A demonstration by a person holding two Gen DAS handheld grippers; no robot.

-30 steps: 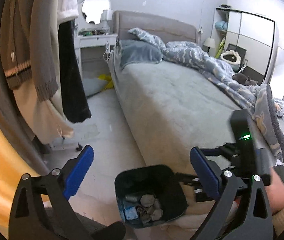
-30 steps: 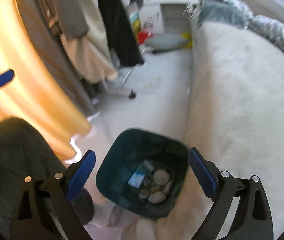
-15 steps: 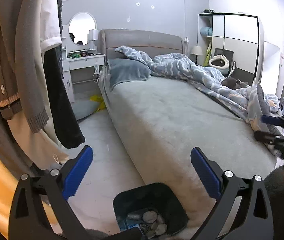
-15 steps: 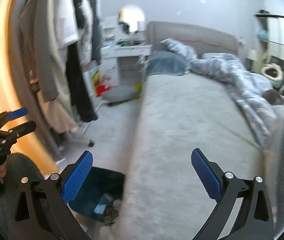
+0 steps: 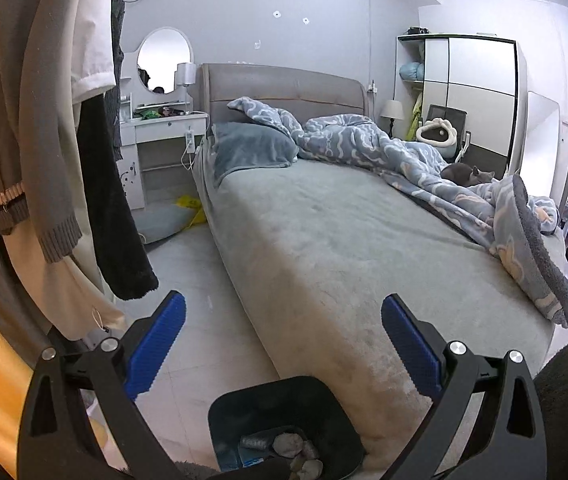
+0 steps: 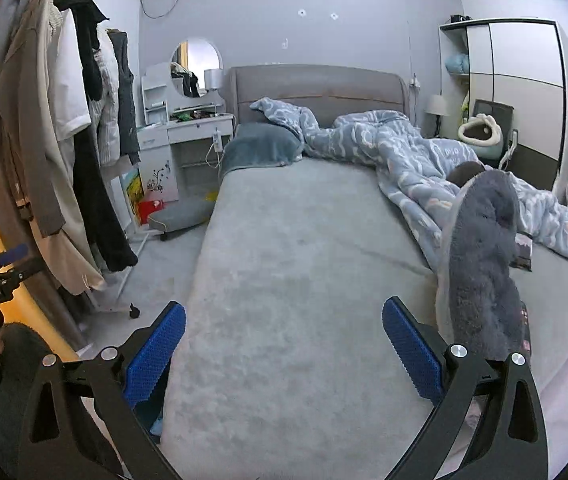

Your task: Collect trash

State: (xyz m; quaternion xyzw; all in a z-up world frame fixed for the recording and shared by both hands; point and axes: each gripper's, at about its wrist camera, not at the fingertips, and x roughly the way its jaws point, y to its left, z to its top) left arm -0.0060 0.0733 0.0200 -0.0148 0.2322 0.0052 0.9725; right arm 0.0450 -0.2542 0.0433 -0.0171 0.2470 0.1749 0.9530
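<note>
Below the left claw, near the bed's left edge, the bin is sitting; both claws are gaping wide, holding nothing.

Both black tongs with blue ribbed pads, left tongs and right tongs, are held level, spread wide and empty.

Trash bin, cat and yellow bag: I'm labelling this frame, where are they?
trash bin [image 5: 325, 394], left wrist view, on its far rim.
cat [image 5: 465, 174], left wrist view, on its grey back.
yellow bag [image 5: 190, 204], left wrist view, on its crumpled top.
</note>
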